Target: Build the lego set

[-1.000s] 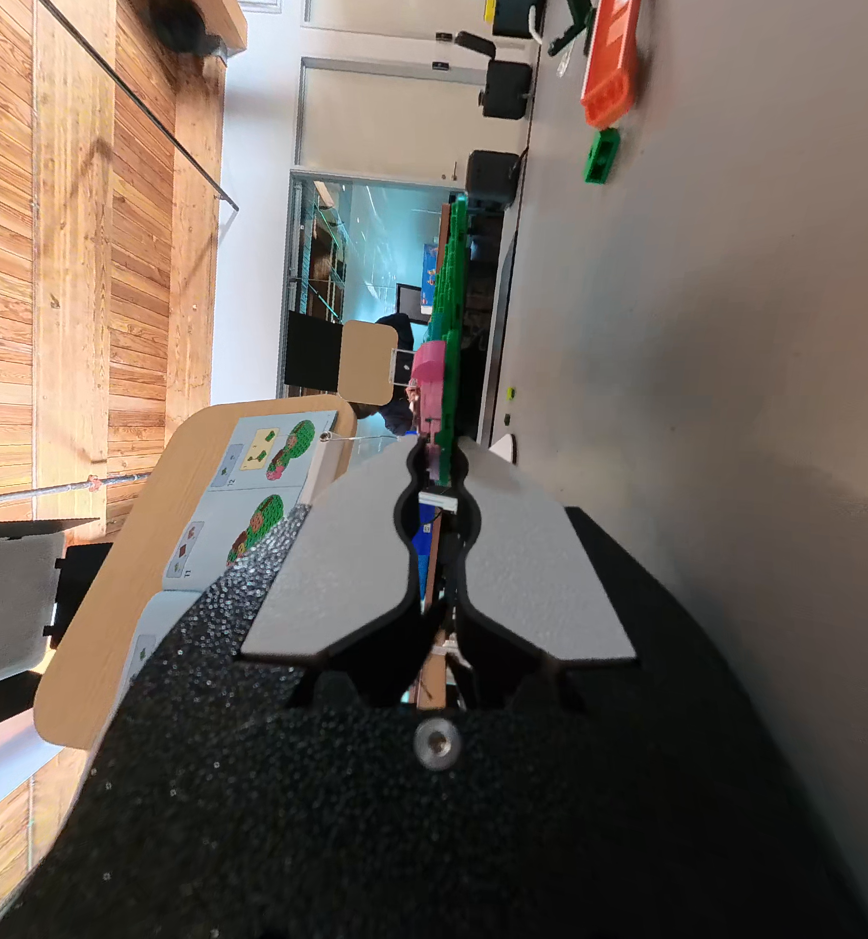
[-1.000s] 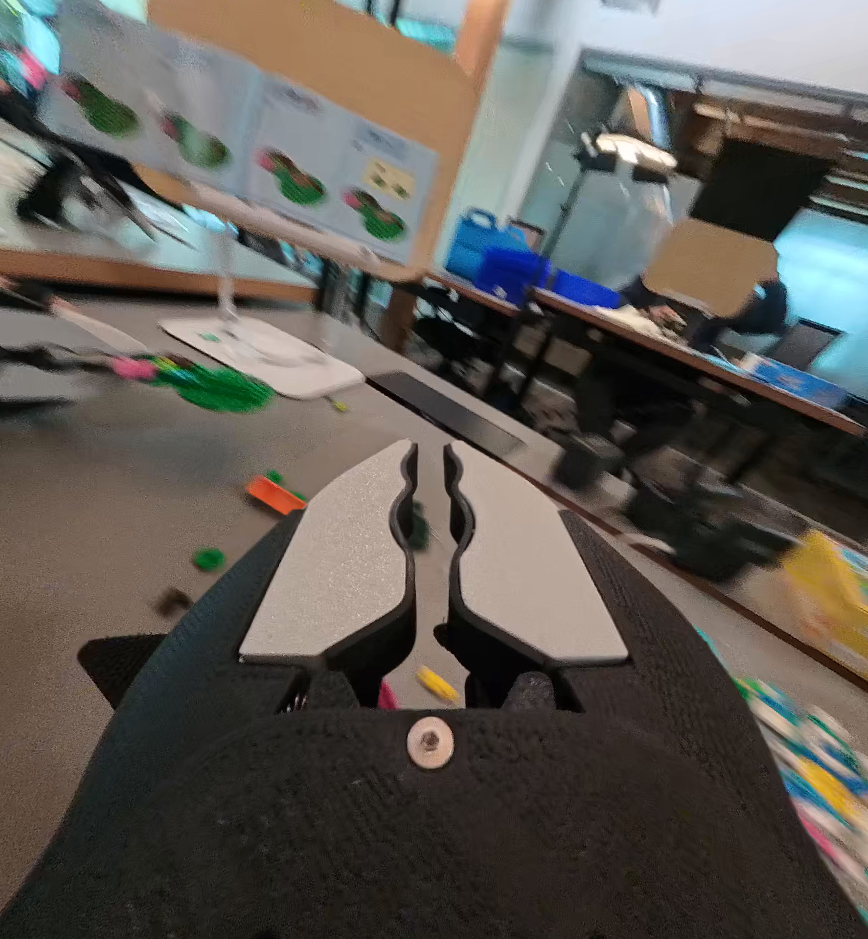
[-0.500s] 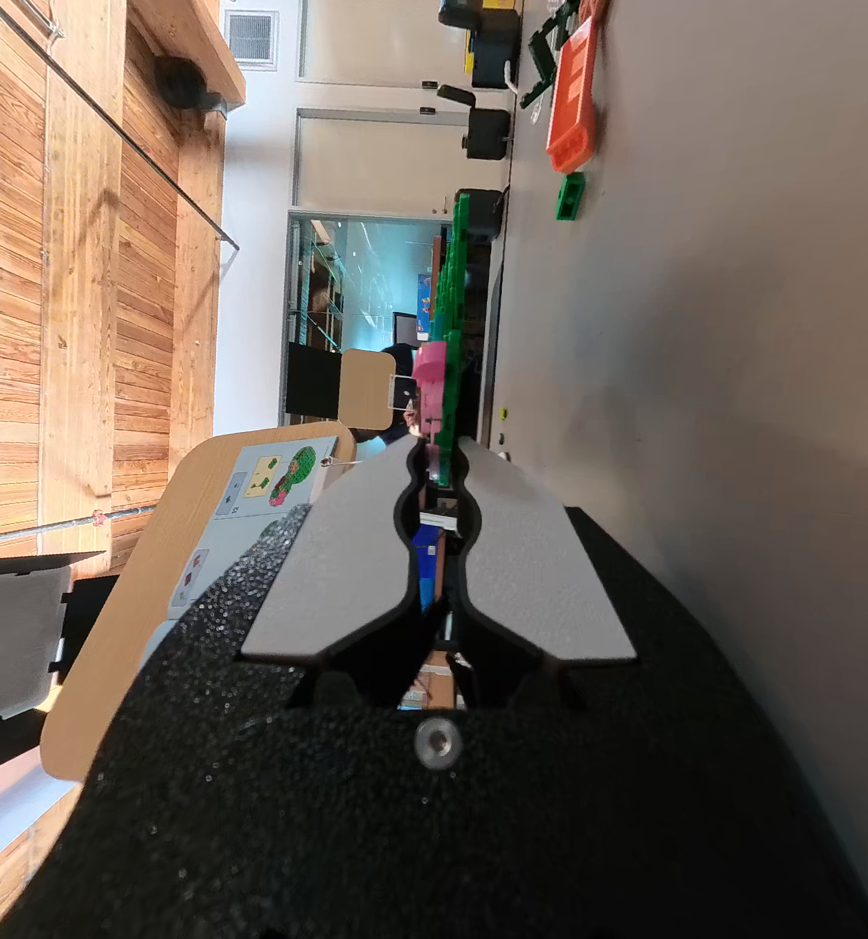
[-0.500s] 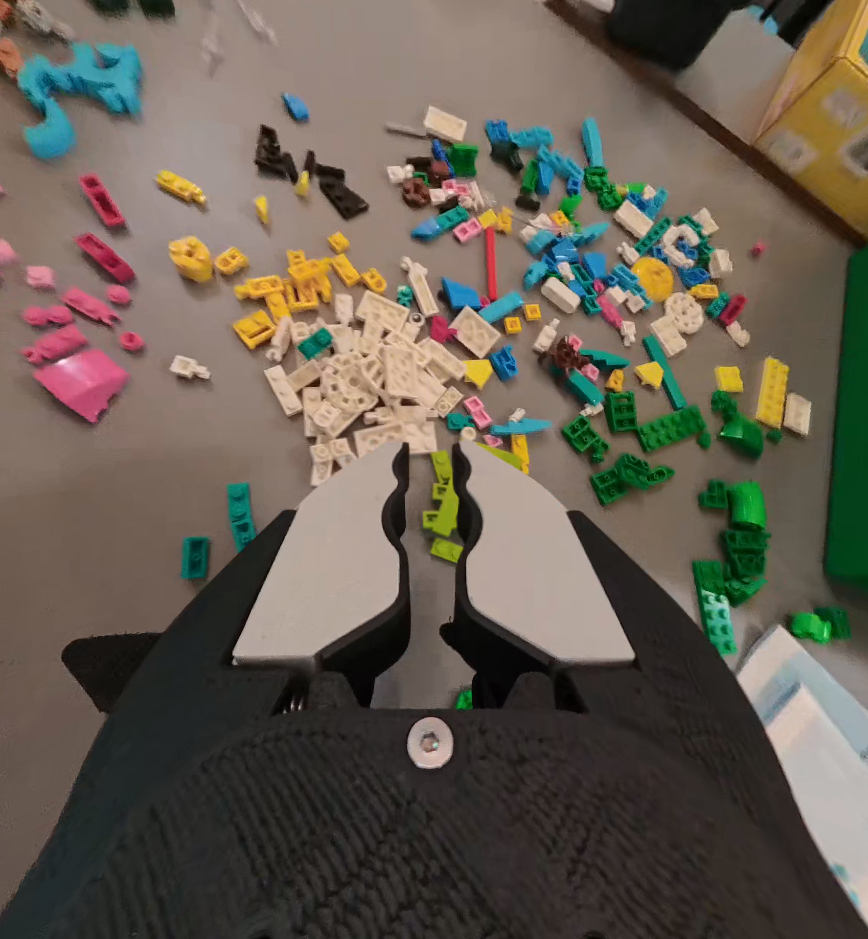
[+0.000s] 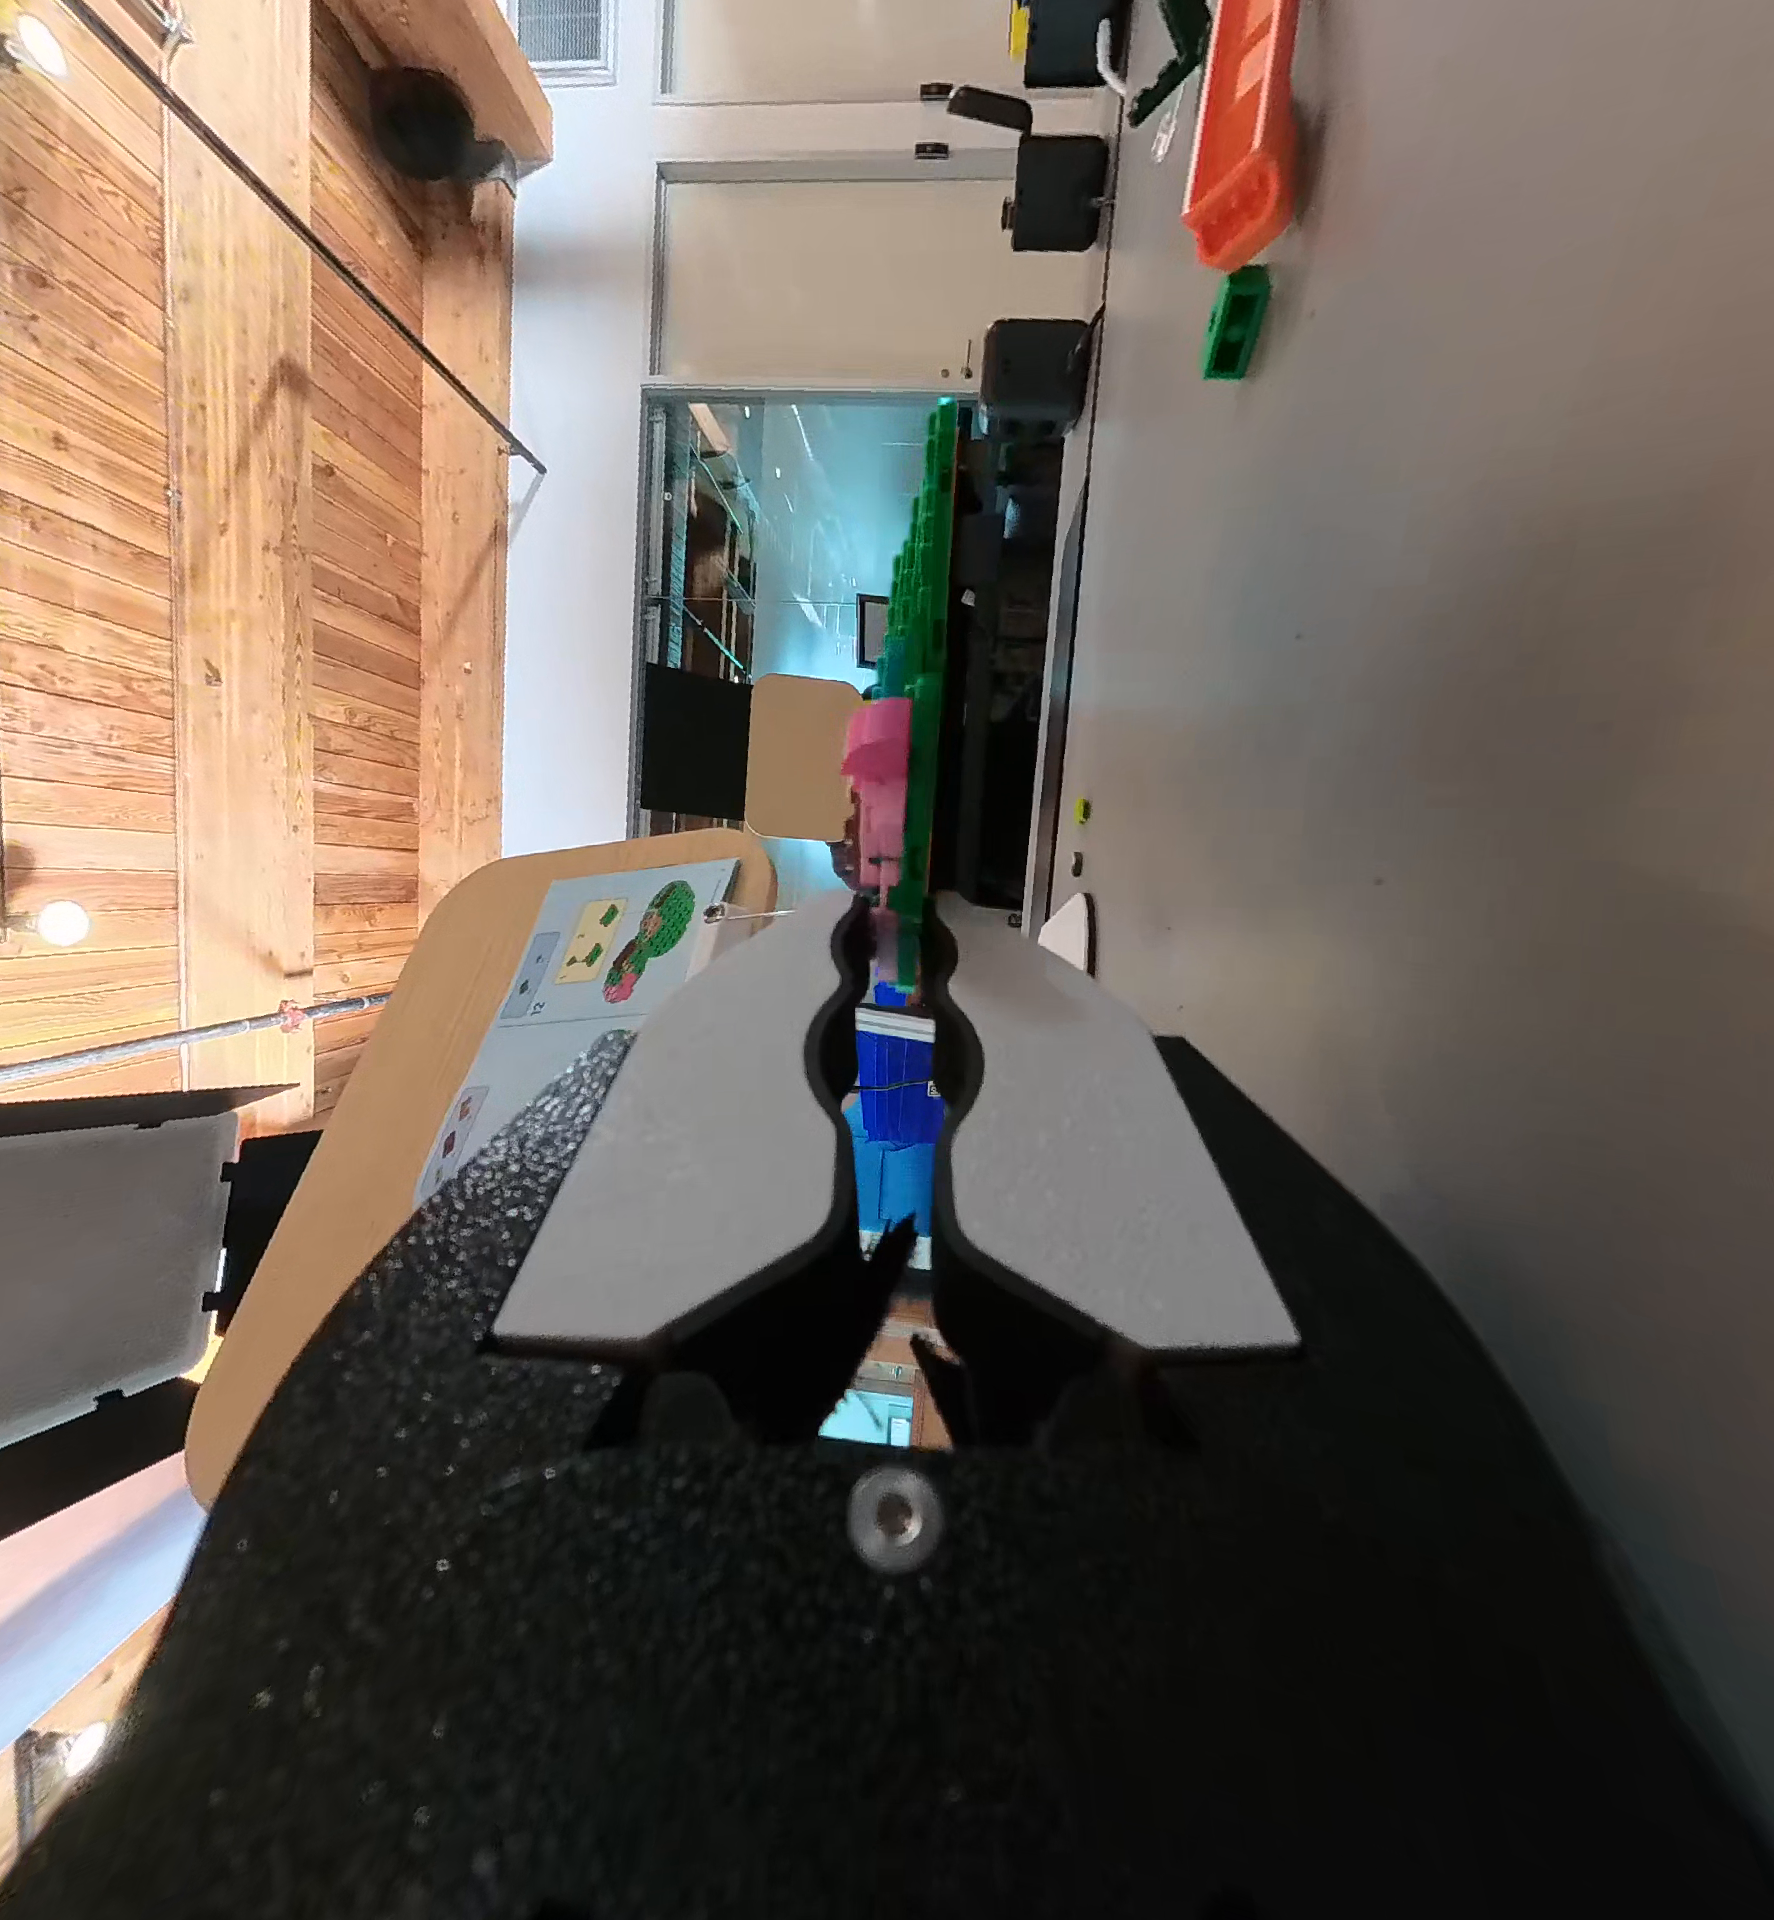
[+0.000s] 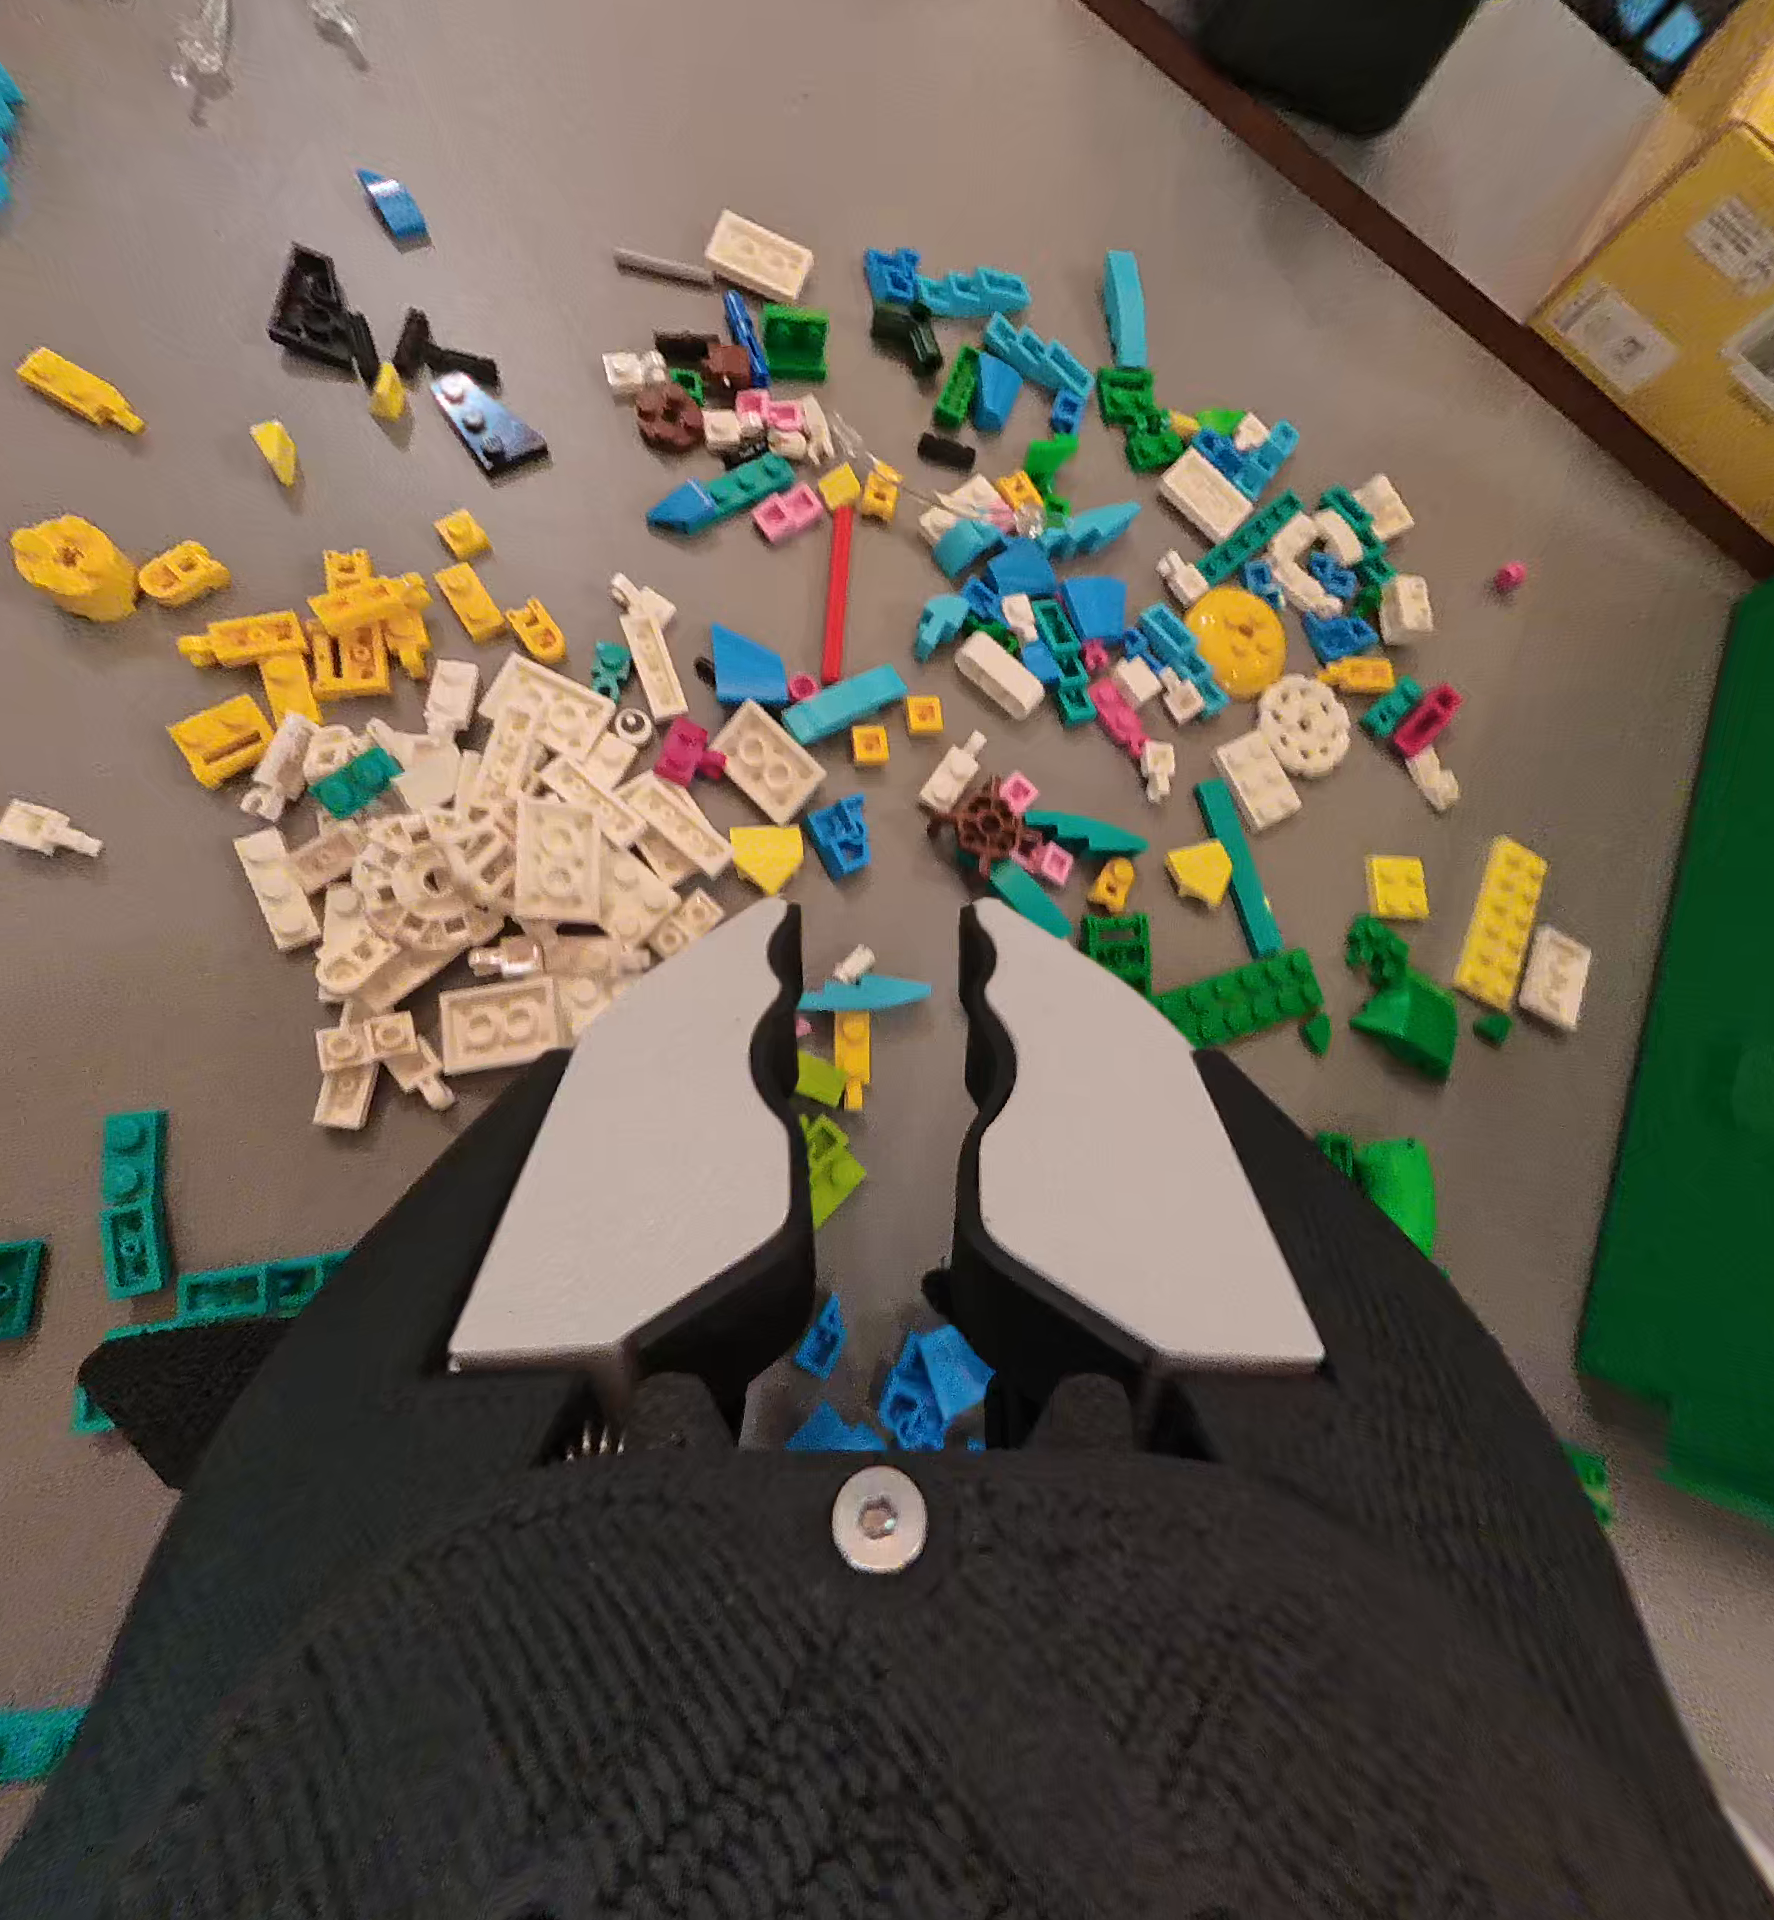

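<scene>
While the grey surface [image 6: 187,987] carried the whole spread of loose parts, the green baseplate [image 6: 1756,1039] lay flat along its right side, with a yellow box [image 6: 1714,291] beyond the surface's dark far edge. Largest cluster: the white plates [image 6: 509,862], left of the right gripper's line. Yellow pieces [image 6: 343,644] sat beyond them; a blue-and-teal mixed scatter [image 6: 1122,582] filled the far right; green bricks [image 6: 1247,997] lay just beside the right finger.

Right gripper [image 6: 875,935] hovered above the pile, pointing down, jaws parted and holding nothing. Between its fingers showed a teal wedge [image 6: 862,994], a yellow plate [image 6: 850,1039] and lime pieces [image 6: 826,1153] — small, crowded, some touching.

Left gripper [image 5: 898,935] was turned on its side, jaws closed on the edge of the partial build [image 5: 914,748] — a green plate with pink bricks on it, held clear of the surface. An instruction sheet on a wooden stand [image 5: 592,977] was near it.

Judged step: part selection for the held build. The next move likely calls for lowering onto one piece only; which one is wanted cannot be told.

Room: open surface lay to the near left of the white cluster. Neighbours packed tightly round the teal wedge, so a descent there risks nudging or pinching two pieces. The baseplate edge bounds movement to the right.
</scene>
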A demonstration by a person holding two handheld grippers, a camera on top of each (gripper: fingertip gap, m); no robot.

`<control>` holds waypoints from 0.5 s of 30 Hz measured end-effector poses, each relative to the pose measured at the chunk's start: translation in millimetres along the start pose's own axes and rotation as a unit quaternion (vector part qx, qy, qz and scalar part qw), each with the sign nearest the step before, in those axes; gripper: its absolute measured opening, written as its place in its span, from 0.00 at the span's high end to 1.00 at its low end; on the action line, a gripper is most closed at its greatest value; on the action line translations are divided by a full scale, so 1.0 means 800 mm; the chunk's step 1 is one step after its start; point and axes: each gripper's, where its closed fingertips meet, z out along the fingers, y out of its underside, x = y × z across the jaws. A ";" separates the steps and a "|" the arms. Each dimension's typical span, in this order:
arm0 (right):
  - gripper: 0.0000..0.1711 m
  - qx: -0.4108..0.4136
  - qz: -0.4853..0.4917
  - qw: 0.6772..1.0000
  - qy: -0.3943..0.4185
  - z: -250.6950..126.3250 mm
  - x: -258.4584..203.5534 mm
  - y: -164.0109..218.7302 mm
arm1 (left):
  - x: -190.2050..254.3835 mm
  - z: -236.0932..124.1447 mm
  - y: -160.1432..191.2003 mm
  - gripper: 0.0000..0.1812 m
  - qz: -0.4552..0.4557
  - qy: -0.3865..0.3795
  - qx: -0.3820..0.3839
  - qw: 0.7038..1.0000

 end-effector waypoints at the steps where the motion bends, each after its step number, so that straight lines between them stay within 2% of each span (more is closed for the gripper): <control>1: 0.84 -0.002 -0.006 1.000 -0.005 0.005 -0.001 -0.005 | 0.001 0.000 0.000 0.95 0.001 0.002 0.000 1.000; 7: 0.84 0.017 -0.036 0.999 -0.015 0.024 -0.009 -0.036 | 0.004 0.001 0.001 0.95 0.002 0.008 -0.002 1.000; 15: 0.85 0.050 -0.049 0.996 -0.057 0.020 -0.047 -0.066 | 0.002 0.002 0.005 0.95 -0.002 0.004 -0.008 1.000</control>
